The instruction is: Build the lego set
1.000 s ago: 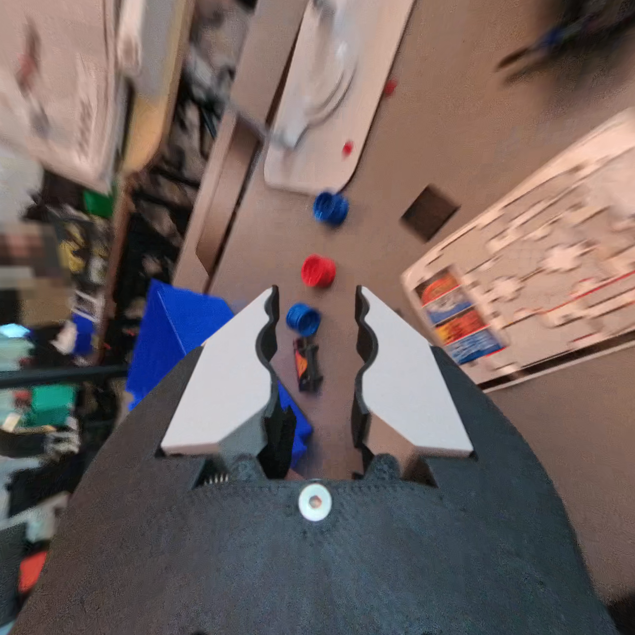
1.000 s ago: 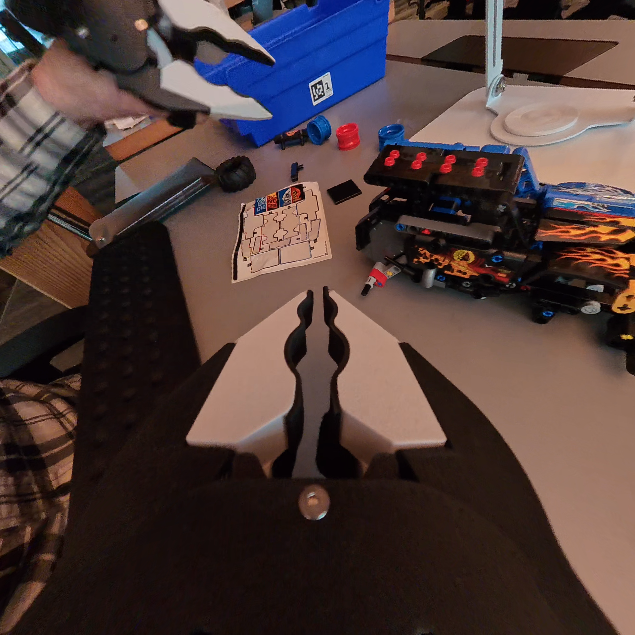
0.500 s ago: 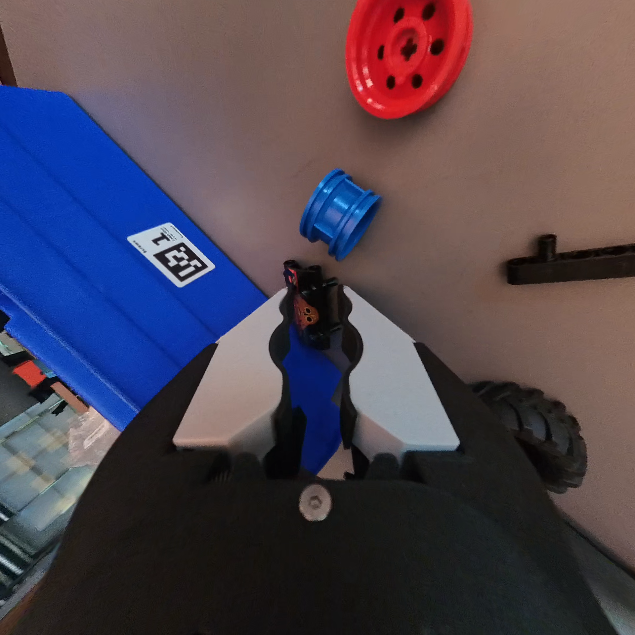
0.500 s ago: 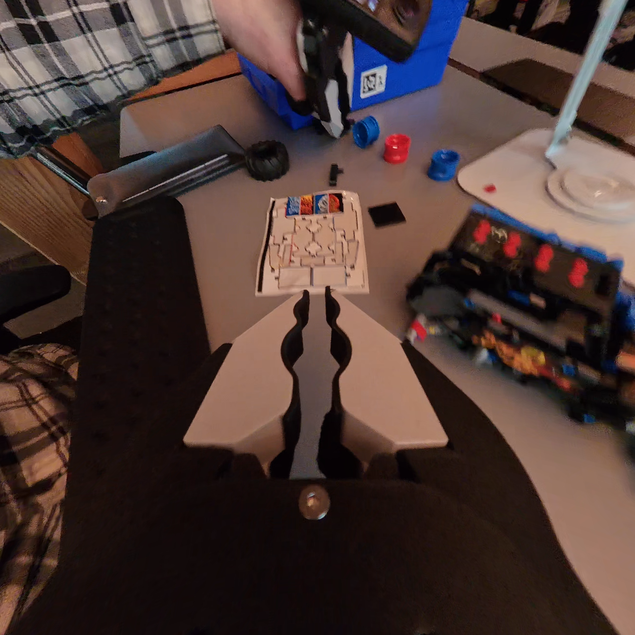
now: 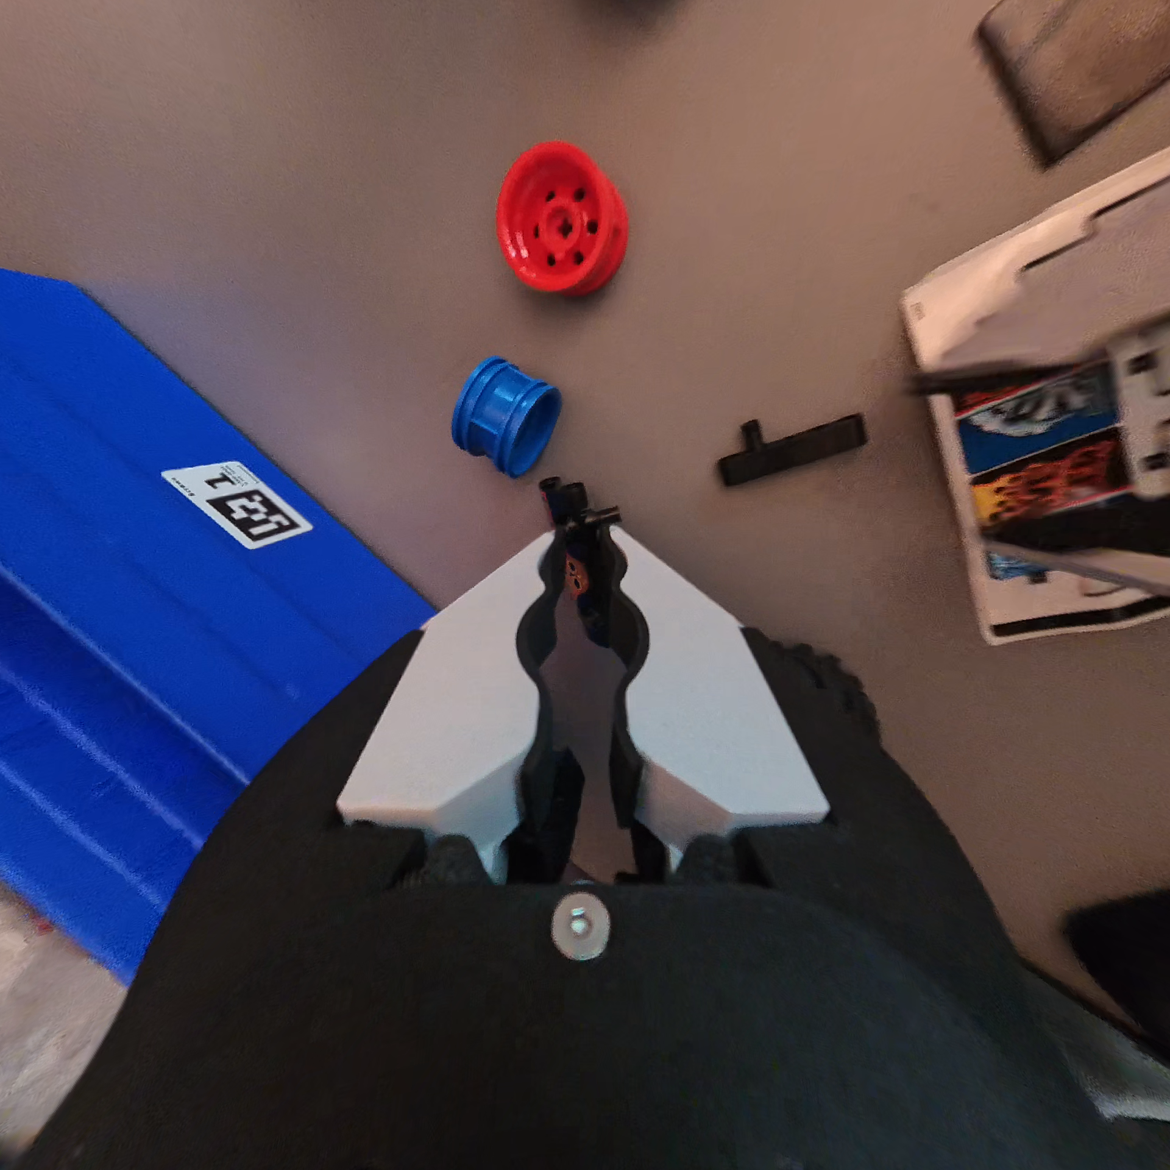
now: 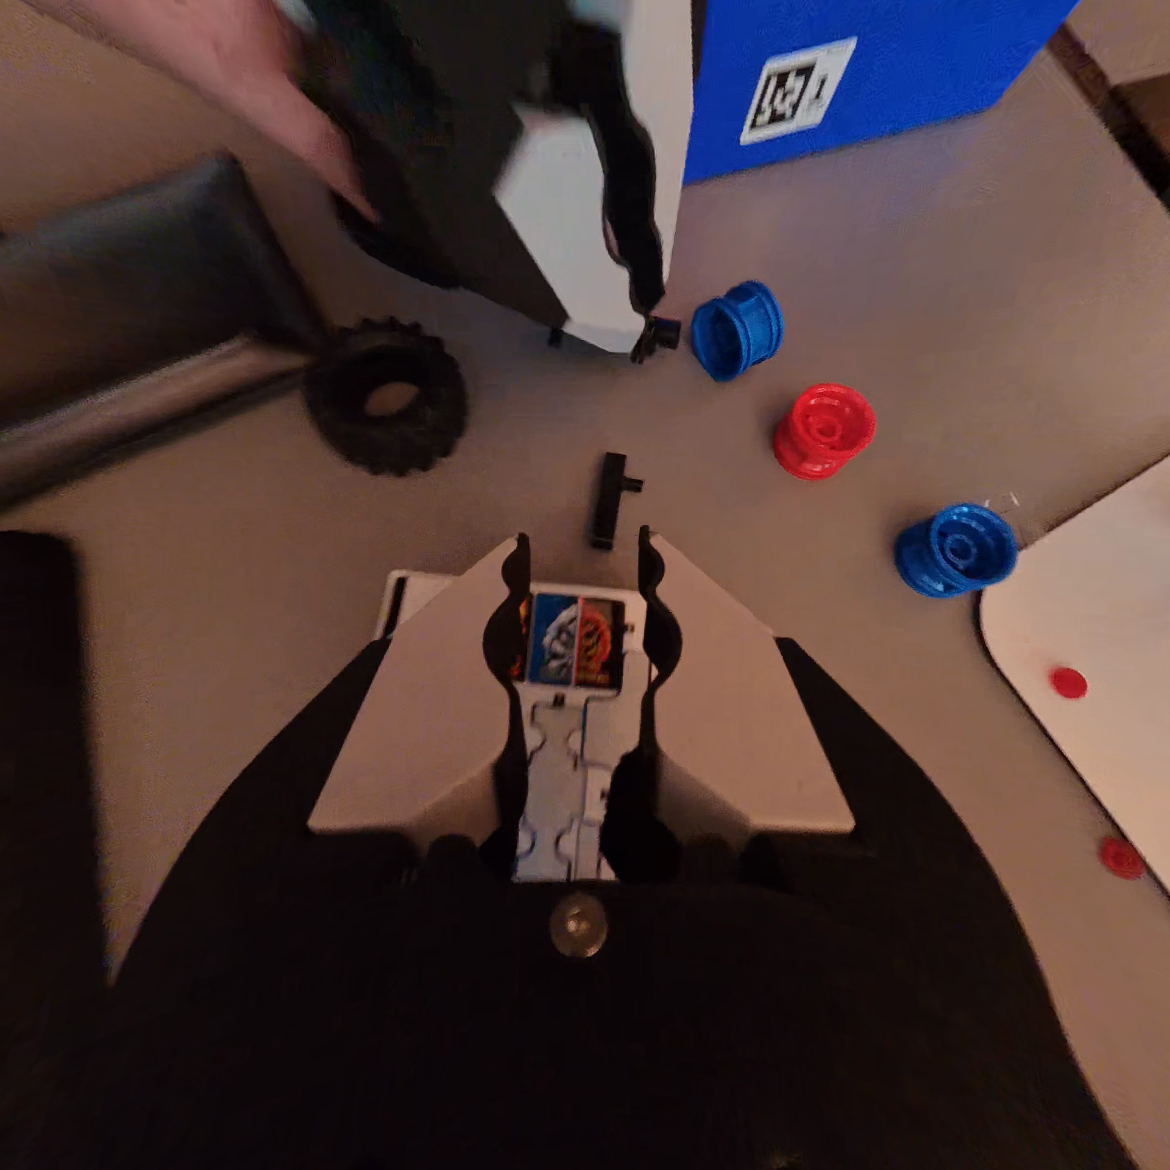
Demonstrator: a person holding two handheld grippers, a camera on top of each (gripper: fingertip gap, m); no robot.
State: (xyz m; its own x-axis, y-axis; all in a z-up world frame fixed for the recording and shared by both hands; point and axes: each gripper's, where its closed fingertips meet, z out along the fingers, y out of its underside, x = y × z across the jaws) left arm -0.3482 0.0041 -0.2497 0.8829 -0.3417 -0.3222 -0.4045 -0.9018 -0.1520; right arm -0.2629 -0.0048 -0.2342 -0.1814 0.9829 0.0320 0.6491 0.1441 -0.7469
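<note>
The left hand-held gripper (image 5: pixel 579 557) now pinches the small black piece (image 5: pixel 581 570) off the table (image 5: pixel 823 158); the right hand-held gripper (image 6: pixel 581 544) has spread wide, ready for the black beam (image 6: pixel 609 500).

Clamped between the tips of the left tool (image 5: pixel 581 557): a small black lego piece (image 5: pixel 579 570) with an orange printed mark, pins jutting past the fingertips. Just ahead of that tool, lying on its side on the counter (image 5: pixel 791 158): a blue wheel rim (image 5: pixel 505 415). Farther ahead, hub facing up: a red wheel rim (image 5: pixel 560 218). Ahead and to the right: a flat black beam with one side pin (image 5: pixel 791 449). Off to the right: a sticker sheet (image 5: pixel 1038 456), partly blurred. Beneath the right tool (image 6: pixel 579 544): the same sheet (image 6: pixel 573 639). Ahead-left of it: a black tyre (image 6: pixel 386 399). Ahead-right: a second blue rim (image 6: pixel 956 551).
</note>
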